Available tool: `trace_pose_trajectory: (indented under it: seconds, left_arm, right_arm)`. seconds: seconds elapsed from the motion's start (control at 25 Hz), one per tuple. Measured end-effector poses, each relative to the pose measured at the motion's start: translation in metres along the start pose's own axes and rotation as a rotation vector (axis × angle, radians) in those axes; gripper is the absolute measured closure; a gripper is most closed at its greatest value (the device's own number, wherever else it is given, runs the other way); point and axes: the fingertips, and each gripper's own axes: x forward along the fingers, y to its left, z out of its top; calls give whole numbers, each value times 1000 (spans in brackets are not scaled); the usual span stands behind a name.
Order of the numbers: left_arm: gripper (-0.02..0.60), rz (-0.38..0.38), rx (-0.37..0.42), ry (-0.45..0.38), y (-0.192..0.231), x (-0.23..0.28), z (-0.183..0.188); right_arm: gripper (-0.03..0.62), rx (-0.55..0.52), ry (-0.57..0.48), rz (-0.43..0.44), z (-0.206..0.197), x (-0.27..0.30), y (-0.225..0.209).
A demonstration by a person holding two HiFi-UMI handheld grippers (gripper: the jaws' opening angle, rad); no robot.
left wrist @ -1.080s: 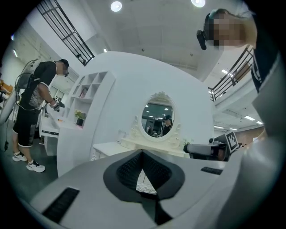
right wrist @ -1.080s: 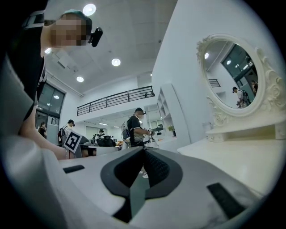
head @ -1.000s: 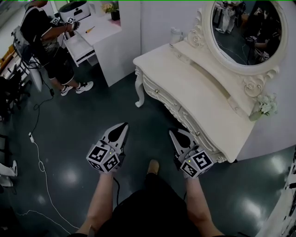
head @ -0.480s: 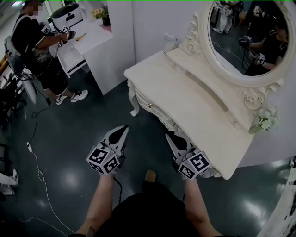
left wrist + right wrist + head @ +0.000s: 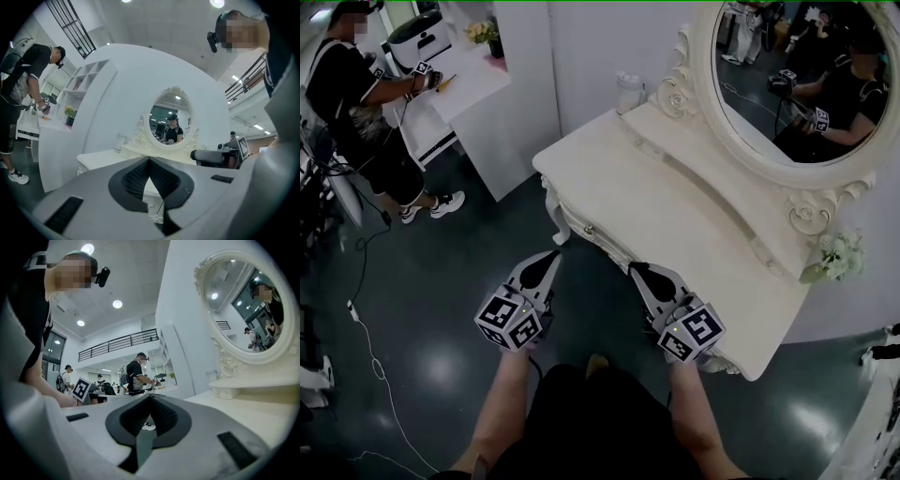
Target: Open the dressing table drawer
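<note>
The cream dressing table (image 5: 675,211) with its oval mirror (image 5: 802,80) stands right of centre in the head view. Its carved drawer front (image 5: 605,241) runs under the top's near edge, with a small knob (image 5: 588,230). My left gripper (image 5: 550,256) is shut and empty over the dark floor, just short of that front. Held level beside the table's edge, my right gripper (image 5: 637,269) is also shut and empty. In the left gripper view the shut left gripper (image 5: 149,160) points at the table (image 5: 101,158). In the right gripper view the shut right gripper (image 5: 151,396) lies alongside the tabletop (image 5: 243,406).
A person (image 5: 356,103) works at a white desk (image 5: 483,89) at the upper left, beside a white partition (image 5: 534,66). A cable (image 5: 367,352) trails over the dark floor. A jar (image 5: 628,91) and white flowers (image 5: 834,255) are on the table.
The dressing table has slid left and nearer in the head view as I walk on. Both grippers now reach closer to its front edge, jaws still shut.
</note>
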Motion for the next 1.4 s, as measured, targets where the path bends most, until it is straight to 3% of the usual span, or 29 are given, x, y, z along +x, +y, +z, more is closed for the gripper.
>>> trace_pose_trajectory:
  seconds: [0.44,1.4]
  left_arm:
    - [575,-42,-5,40,19,48,-7]
    - [575,-350,-2,150,117,250,27]
  right_arm:
    - [589,37,-2,-37,-4,17,-39]
    - [589,112,-51,-257,19,140,-178]
